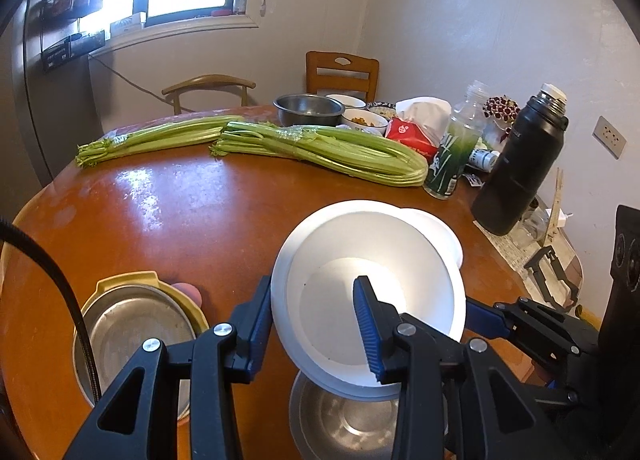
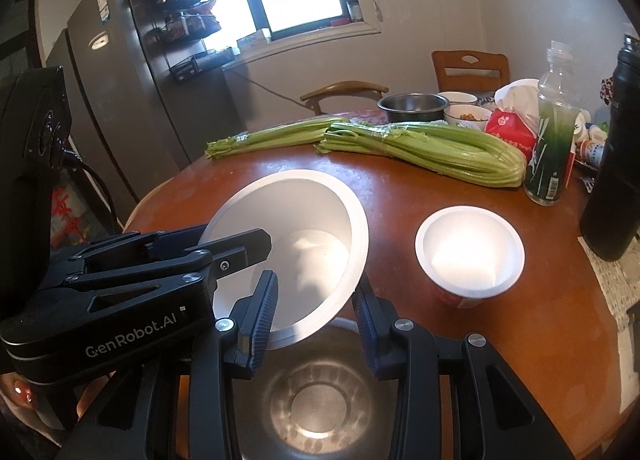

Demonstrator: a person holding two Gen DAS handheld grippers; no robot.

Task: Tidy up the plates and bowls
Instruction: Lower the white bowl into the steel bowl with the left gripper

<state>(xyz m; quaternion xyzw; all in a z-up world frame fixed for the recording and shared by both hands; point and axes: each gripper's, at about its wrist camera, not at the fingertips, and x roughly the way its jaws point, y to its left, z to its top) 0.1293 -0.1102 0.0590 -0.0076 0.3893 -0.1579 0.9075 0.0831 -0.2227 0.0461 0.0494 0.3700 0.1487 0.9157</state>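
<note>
A wide white bowl (image 1: 368, 300) hangs tilted above a steel bowl (image 1: 340, 424) near the front of the orange-brown table (image 1: 180, 219). My left gripper (image 1: 314, 288) is shut on the bowl's left wall, one finger outside and one inside. My right gripper (image 2: 316, 280) is shut on the right wall of that white bowl (image 2: 304, 227), straddling the rim over the steel bowl (image 2: 316, 400). The other gripper shows in each view: the right one (image 1: 484, 320) and the left one (image 2: 256, 244). A white cup-shaped bowl (image 2: 470, 256) with red sides stands to the right on the table.
A steel plate in a yellow dish (image 1: 136, 328) lies at the front left. Two celery bunches (image 1: 320, 147) cross the table's middle. Behind stand a steel bowl (image 1: 308, 109), small food bowls, a tissue pack, a green bottle (image 1: 452, 155) and a black flask (image 1: 520, 163). Chairs stand beyond.
</note>
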